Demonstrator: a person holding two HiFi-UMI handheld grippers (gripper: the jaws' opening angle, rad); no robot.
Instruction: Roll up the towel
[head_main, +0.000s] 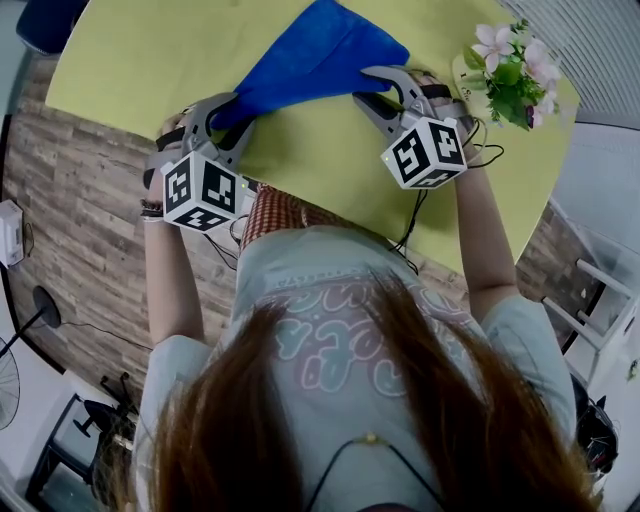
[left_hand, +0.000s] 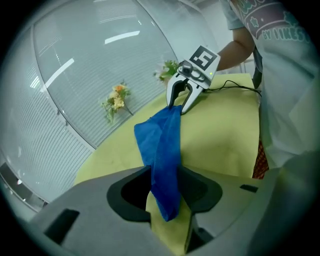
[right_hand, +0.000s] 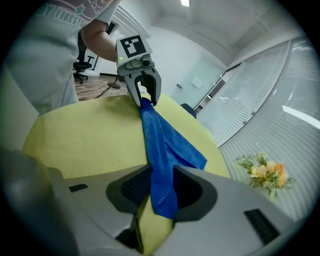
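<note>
Towel (left_hand: 162, 150) tail-ends show in gripper views only.

Office or meeting-room setting. Ribbed glass partition walls (left_hand: 90, 75), swivel office chair (right_hand: 82, 67), wood-plank floor (head_main: 90, 200), white ceiling with recessed light (right_hand: 186, 2). Round yellow-green table (head_main: 150, 60), decorative flower bunch (head_main: 512, 70), floor fan (head_main: 5, 388).

Bright, even overhead lighting; both gripper views warp, with dark vignetted corners.
</note>
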